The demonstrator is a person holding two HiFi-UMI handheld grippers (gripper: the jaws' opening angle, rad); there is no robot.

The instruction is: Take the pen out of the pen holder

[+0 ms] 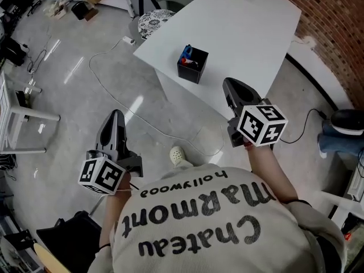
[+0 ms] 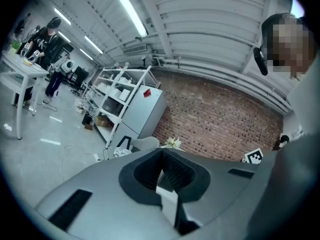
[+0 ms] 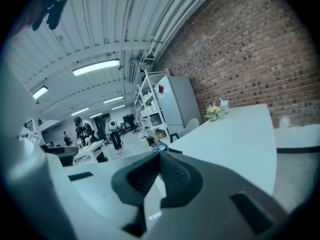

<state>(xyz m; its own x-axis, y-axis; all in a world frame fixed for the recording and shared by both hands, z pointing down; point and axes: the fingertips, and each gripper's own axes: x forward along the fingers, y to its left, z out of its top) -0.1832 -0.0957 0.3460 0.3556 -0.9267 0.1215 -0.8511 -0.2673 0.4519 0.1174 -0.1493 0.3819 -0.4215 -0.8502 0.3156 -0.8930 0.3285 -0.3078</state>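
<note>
Handling looks simple to us: the pen [image 1: 186, 52] should be a light, stiff, slim thing, and its smooth barrel will likely be slippery in a pinch. It stands in the black pen holder [image 1: 192, 67], a small open box close to the nearer edge of the white table [image 1: 250, 27], with its blue top poking above the rim. A red thing [image 1: 190, 59] sits beside it, and we cannot tell whether that is a second pen. The pen holder looks light too, so we judge it may tip or slide if the pen is pulled at a slant or drags on the rim.

We would take hold of the exposed blue upper part, just above the rim, pinching across the barrel and drawing straight up. The other gripper could steady the pen holder by its wall.

Neither gripper is there yet. The left gripper [image 1: 116, 115] hangs over the floor [image 1: 85, 84], well apart from the table, its jaws together with nothing between them. The right gripper [image 1: 232, 84] is near the table's edge, short of the pen holder, its jaws likewise pressed together and empty. In the right gripper view the blue top shows just past its tip. Both will need to open before any grasp.
</note>
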